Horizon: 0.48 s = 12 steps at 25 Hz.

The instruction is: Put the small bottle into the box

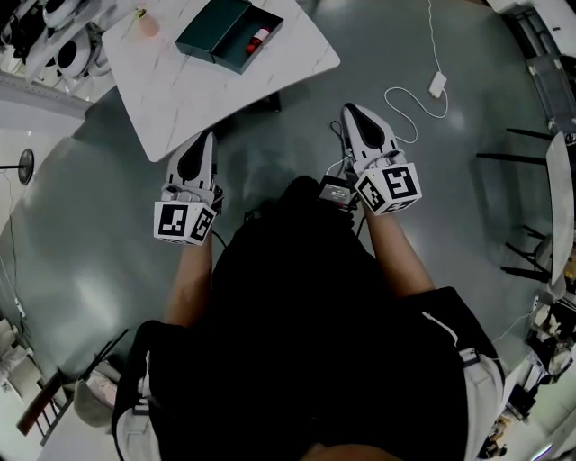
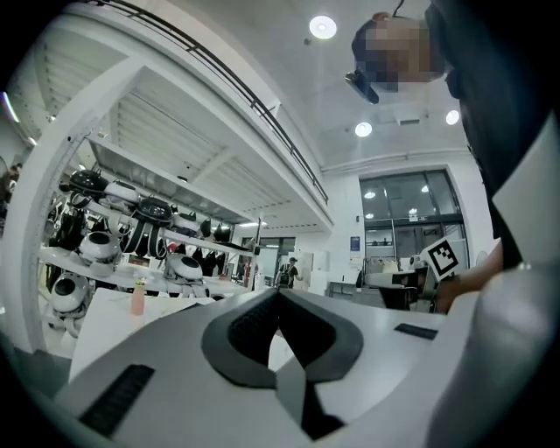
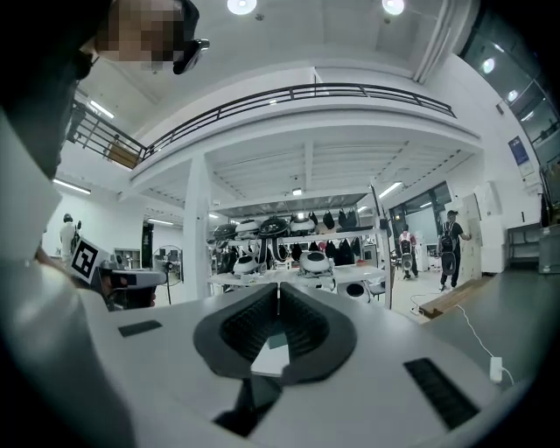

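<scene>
Meeting tip to tip on nothing, the jaws of the left gripper (image 1: 207,137) and right gripper (image 1: 347,108) are closed, with both forearms level over grey floor (image 1: 288,135) and a white cable (image 1: 409,99) at the right one's 1 o'clock. At 11 o'clock the white table (image 1: 180,99) bears the open dark green box (image 1: 216,27), which holds a small red-and-white item (image 1: 258,38). The pink bottle (image 1: 147,24) stands at the box's 9 o'clock.

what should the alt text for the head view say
A person in black holds the left gripper and right gripper, both shut and empty, over a grey floor near a white table. On it sit an open dark green box with a small red-and-white bottle inside and a pink bottle apart from it.
</scene>
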Each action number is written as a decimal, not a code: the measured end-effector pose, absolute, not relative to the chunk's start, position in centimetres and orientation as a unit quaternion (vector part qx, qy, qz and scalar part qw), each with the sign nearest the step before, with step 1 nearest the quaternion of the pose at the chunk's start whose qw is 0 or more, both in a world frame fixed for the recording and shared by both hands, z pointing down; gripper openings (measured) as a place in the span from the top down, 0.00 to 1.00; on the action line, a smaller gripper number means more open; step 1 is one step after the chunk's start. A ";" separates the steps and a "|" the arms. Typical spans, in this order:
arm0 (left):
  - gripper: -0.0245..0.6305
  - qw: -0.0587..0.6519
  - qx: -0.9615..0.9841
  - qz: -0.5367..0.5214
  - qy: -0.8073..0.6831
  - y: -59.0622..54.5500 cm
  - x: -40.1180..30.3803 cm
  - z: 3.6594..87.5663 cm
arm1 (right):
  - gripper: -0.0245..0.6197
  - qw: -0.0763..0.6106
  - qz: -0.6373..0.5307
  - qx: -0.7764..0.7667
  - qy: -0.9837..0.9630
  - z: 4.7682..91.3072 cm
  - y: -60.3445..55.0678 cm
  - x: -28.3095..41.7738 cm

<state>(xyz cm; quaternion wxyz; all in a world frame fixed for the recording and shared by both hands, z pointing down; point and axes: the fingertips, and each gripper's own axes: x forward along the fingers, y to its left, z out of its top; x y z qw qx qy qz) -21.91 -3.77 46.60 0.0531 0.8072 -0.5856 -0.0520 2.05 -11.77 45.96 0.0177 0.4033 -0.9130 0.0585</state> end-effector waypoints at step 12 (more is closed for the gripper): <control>0.94 0.088 0.814 -0.040 -0.572 -2.5 -15.8 46.6 | 0.90 0.018 0.050 0.385 -0.921 44.9 -10.8 7.9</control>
